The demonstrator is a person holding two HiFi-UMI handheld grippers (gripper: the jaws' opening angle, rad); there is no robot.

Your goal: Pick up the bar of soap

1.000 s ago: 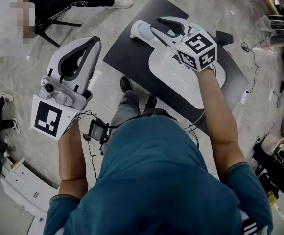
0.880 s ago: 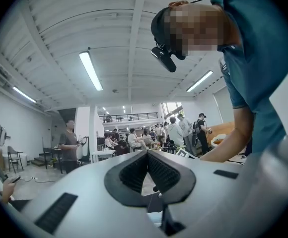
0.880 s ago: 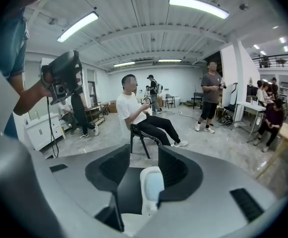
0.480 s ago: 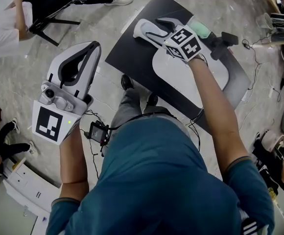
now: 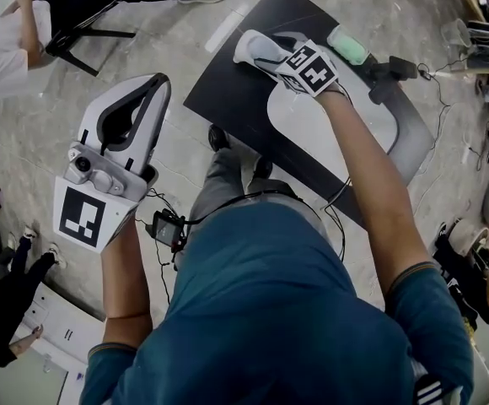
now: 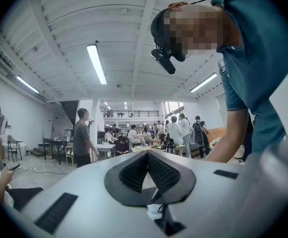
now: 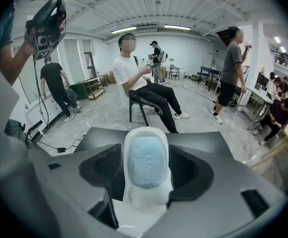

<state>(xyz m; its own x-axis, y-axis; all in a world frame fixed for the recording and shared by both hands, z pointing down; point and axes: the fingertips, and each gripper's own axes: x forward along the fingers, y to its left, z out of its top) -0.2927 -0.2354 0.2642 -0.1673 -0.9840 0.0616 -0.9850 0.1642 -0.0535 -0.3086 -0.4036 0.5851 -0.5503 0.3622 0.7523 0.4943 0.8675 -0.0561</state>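
Pointing steeply down at the black tabletop (image 5: 228, 91), the right claw (image 5: 265, 45) stands wide, its jaws having just been opening. Between them sits a white dish (image 7: 144, 202) that carries the bar of soap (image 7: 145, 162), a pale blue oval lying flat in the dish. The pads flank the dish on either side with a gap showing, so nothing is gripped. In the head view the claw's own body covers dish and soap. On the same tabletop a pale green object (image 5: 347, 45) lies near the claw, and a white mat (image 5: 337, 125) spreads under the person's right forearm. The left claw (image 6: 146, 155) is held well off to the person's left, beside the tabletop and above the floor — jaws closed together, with nothing between them.
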